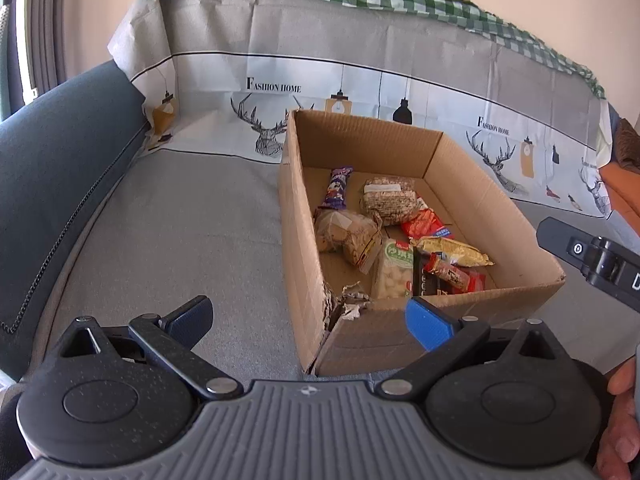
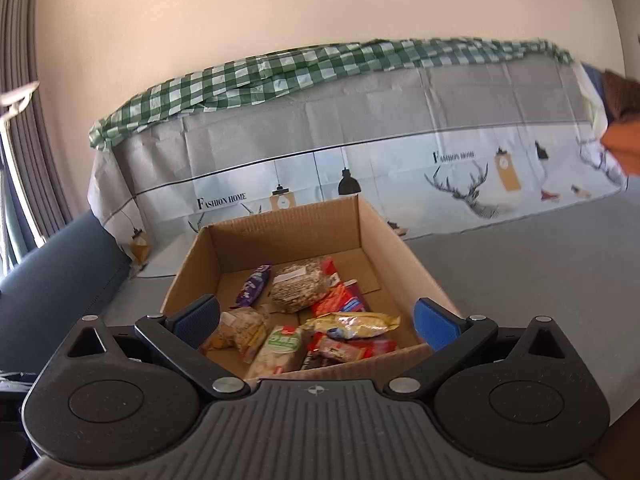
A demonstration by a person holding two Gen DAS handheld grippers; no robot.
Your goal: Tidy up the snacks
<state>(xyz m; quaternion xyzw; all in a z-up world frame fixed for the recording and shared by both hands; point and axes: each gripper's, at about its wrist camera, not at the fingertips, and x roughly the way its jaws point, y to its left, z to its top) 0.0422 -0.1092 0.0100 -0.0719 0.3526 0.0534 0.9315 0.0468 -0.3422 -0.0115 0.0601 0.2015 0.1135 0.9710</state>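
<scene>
Evidently the snacks are all gathered in the cardboard box [image 1: 472,200], which sits on a grey-covered sofa seat, centre of both views. Neither gripper holds anything: the left gripper [image 1: 316,314] hangs with fingers spread wide at the box's torn near corner, lower centre of its frame, and the right gripper [image 2: 316,318] is likewise released, poised over the near wall.

Inside lie light, crinkly packets: a purple wrapper [image 1: 339,188] at the back, a speckled grain cake [image 1: 388,198] in clear film, a yellow packet [image 1: 454,251], a green-labelled pack [image 1: 394,274] of pale pieces, and red wrappers [image 1: 426,224]. These will probably weigh little and slip under smooth foil; the cakes look crumbly, so a gentle pinch across the narrow middle or at a crimped end seam seems safest.

Packet lettering is too small to read. The drape [image 1: 280,56] behind reads "Fashion home" beside a stag drawing.
</scene>
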